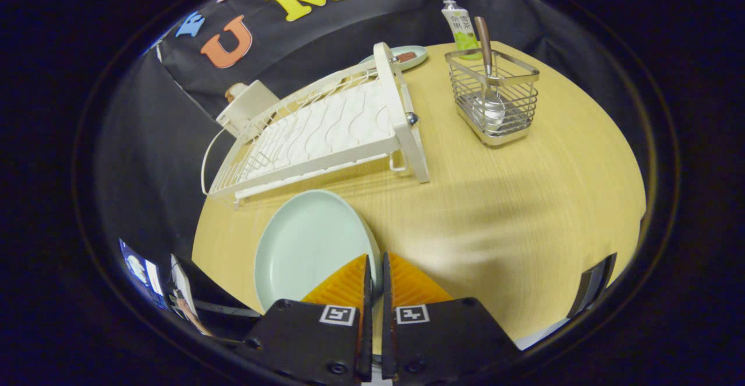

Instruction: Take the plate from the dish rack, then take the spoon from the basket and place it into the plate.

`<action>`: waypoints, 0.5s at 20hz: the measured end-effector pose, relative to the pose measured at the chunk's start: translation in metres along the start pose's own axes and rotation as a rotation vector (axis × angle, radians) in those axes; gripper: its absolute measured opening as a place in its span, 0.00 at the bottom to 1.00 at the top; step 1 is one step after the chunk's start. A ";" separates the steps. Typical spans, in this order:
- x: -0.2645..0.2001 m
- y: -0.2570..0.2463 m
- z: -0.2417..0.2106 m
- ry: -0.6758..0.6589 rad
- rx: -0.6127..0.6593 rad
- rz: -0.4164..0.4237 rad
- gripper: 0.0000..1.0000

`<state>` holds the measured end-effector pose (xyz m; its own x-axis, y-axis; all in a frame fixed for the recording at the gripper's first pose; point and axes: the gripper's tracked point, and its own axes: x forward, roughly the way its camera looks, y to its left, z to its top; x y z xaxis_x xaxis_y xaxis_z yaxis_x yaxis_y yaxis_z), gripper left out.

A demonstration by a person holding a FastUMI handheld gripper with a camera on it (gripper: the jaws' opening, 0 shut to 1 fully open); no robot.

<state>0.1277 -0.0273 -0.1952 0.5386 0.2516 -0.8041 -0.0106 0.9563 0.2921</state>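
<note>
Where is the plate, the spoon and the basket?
plate [302,246], gripper view, its pale inner face, rim pinched by the gripper [376,269].
spoon [482,36], gripper view, its handle sticking up.
basket [515,103], gripper view, its wire side.

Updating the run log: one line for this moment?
gripper: shut on plate rim | plate: out of dish rack, over table | spoon: in basket
</note>
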 end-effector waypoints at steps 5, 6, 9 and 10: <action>0.005 -0.007 0.002 -0.019 -0.028 -0.020 0.15; -0.002 -0.009 0.002 -0.034 -0.036 -0.031 0.36; -0.018 -0.015 0.007 -0.096 -0.065 -0.090 0.87; -0.024 -0.014 0.006 -0.108 -0.063 -0.088 0.90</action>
<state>0.1200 -0.0474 -0.1773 0.6272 0.1519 -0.7639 -0.0106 0.9824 0.1866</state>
